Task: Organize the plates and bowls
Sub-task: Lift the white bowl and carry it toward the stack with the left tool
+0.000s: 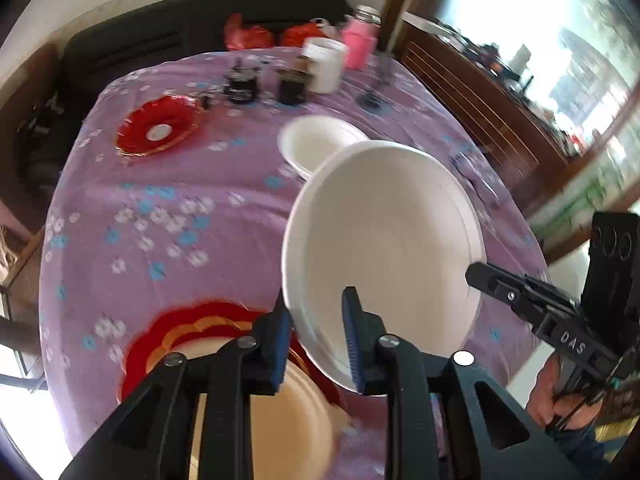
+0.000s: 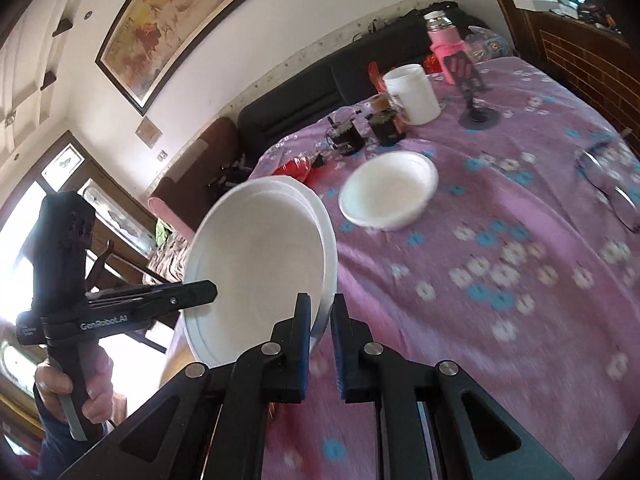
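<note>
A large white plate [image 1: 384, 232] hangs tilted above the purple flowered tablecloth [image 1: 168, 216], held from two sides. My left gripper [image 1: 318, 332] is shut on its near rim, one pad outside and one inside. My right gripper [image 2: 322, 328] pinches the opposite rim of the same plate [image 2: 256, 256], which shows a doubled edge there. Each gripper also shows in the other's view: the right one [image 1: 476, 274] at the plate's right edge, the left one [image 2: 210, 290] at its left edge. A small white bowl [image 1: 316, 144] [image 2: 388, 188] sits on the cloth beyond.
A red plate [image 1: 158, 126] lies at the far left. Under my left gripper is a cream plate [image 1: 288, 420] on a red scalloped one [image 1: 188, 320]. A white jar [image 1: 326, 64], pink flask [image 1: 360, 40] and dark jars [image 1: 240, 84] line the back; glasses [image 2: 612, 184] lie right.
</note>
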### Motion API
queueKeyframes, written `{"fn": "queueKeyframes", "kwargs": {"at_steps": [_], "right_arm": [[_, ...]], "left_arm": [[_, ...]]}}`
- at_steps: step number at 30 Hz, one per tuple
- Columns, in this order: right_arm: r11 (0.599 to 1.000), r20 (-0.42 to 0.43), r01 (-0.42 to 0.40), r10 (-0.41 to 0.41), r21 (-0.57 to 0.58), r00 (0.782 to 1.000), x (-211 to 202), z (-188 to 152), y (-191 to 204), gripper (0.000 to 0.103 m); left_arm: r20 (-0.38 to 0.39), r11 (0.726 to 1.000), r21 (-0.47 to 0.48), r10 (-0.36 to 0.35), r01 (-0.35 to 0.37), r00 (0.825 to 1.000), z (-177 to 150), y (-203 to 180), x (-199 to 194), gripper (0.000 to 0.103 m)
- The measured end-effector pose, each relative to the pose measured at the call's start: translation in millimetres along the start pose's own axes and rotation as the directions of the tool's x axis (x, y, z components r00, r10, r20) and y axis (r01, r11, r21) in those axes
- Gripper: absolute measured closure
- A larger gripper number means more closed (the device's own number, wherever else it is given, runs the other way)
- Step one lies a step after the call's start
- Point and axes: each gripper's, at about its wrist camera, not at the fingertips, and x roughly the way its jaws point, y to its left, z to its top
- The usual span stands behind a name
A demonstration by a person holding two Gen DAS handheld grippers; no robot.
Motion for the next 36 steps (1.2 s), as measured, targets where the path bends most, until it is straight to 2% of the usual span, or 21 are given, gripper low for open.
{"fn": "queueKeyframes", "kwargs": {"at_steps": [3,5,9,16,20,23,24,25,26,27,30,36], "right_arm": [[1.000,-0.001,0.001,-0.001,0.011,1.000,-28,-27,-13,0.092],[1.000,-0.001,0.006,-0.006,0.026,1.000,-41,-41,-23,0.091],[0.997,0.004,0.036,-0.036,0.064,0.999,-62,-67,-49,0.090],[0.989,-0.003,0.093,-0.093,0.114,0.996,-64,-88,-86,0.089],[0.988,-0.010,0.123,-0.122,0.096,0.992,-56,-93,-89,0.089],[0.984,-0.013,0.157,-0.156,0.086,0.988,-47,-96,-90,0.086],[0.984,-0.009,0.154,-0.154,0.085,0.988,-45,-98,-90,0.086],[0.984,-0.002,0.158,-0.159,0.082,0.987,-44,-99,-89,0.086],[0.982,0.009,0.177,-0.179,0.071,0.984,-43,-101,-88,0.086],[0.981,0.019,0.183,-0.185,0.072,0.983,-43,-102,-87,0.087],[0.978,0.032,0.194,-0.197,0.081,0.980,-44,-103,-87,0.088],[0.977,0.039,0.193,-0.197,0.086,0.980,-46,-101,-84,0.088]], "left_arm": [[-0.006,0.999,0.027,-0.017,0.017,1.000,-23,-26,-1,0.076],[-0.011,0.998,0.043,-0.039,0.040,0.999,-38,-43,3,0.070],[-0.029,0.996,0.068,-0.049,0.051,0.998,-61,-73,28,0.068],[-0.097,0.996,-0.019,-0.091,0.089,0.991,-79,-78,94,0.068],[-0.053,0.999,-0.020,-0.042,0.041,0.998,-85,-77,105,0.069],[0.010,0.999,0.013,0.044,-0.044,0.999,-88,-81,103,0.069],[0.036,0.997,0.022,0.067,-0.068,0.997,-89,-82,102,0.071],[0.055,0.996,0.037,0.082,-0.084,0.995,-89,-83,101,0.080],[0.067,0.994,0.055,0.089,-0.093,0.994,-90,-86,101,0.085],[0.076,0.993,0.070,0.094,-0.099,0.993,-92,-88,101,0.086],[0.119,0.985,0.099,0.127,-0.140,0.985,-95,-94,97,0.086],[0.161,0.979,0.114,0.147,-0.167,0.976,-94,-96,91,0.086]]}}
